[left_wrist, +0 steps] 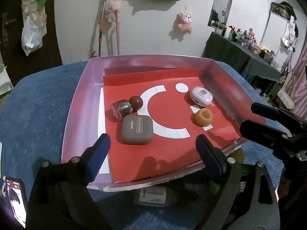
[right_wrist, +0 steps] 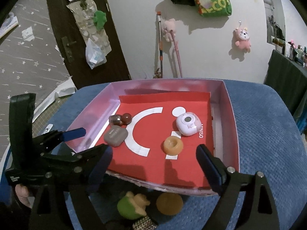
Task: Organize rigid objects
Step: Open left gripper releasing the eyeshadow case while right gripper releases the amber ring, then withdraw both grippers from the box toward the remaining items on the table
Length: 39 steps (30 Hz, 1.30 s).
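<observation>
A shallow pink box (left_wrist: 76, 107) (right_wrist: 233, 126) with a red liner sits on a blue cushion. Inside lie a grey square case (left_wrist: 137, 130) (right_wrist: 115, 135), a brown ball (left_wrist: 136, 102) (right_wrist: 126, 118), a glittery jar (left_wrist: 122, 109) (right_wrist: 115, 119), an orange ring (left_wrist: 204, 117) (right_wrist: 173, 145) and a white-pink round case (left_wrist: 201, 96) (right_wrist: 188, 125). My left gripper (left_wrist: 153, 143) is open and empty above the box's near edge, by the grey case. My right gripper (right_wrist: 153, 158) is open and empty above the near edge, close to the orange ring.
In front of the box on the cushion lie a green and yellow toy (right_wrist: 132, 204), an orange disc (right_wrist: 169, 203) and a glittery object (right_wrist: 144, 223). A phone (left_wrist: 16, 197) lies at the left. A cluttered dark table (left_wrist: 241, 57) stands right.
</observation>
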### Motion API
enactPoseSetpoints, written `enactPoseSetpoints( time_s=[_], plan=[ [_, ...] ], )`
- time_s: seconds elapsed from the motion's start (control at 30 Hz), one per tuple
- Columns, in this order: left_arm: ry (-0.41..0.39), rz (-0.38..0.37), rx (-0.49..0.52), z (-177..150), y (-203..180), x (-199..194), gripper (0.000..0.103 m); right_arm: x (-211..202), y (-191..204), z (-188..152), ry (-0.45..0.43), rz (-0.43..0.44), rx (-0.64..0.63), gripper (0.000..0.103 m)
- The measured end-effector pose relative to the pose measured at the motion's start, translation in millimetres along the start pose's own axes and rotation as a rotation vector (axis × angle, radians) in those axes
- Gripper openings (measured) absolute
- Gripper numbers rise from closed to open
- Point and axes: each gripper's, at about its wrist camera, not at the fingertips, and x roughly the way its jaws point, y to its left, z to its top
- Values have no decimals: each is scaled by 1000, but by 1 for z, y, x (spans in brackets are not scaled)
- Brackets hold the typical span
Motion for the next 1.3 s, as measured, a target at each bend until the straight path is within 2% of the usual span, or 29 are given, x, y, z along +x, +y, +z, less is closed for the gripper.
enactPoseSetpoints(
  time_s=[0.1,0.17,0.37,1.3],
  plan=[
    [-6,-2,-2,-3,0,-6,92,-8,3,-2,-15,6,-4,102],
    [-12,-4,-4,-5,-1,-11,100,-13,5,-4,-25,12,-6,102],
    [-38,0,2,-13,-5,-26,103,-27,11,-10,-53,15,-13,103],
    [-57,-55,-12,-64,-14,-61,103,-62,31,-60,-82,-24,-18,103]
  ],
)
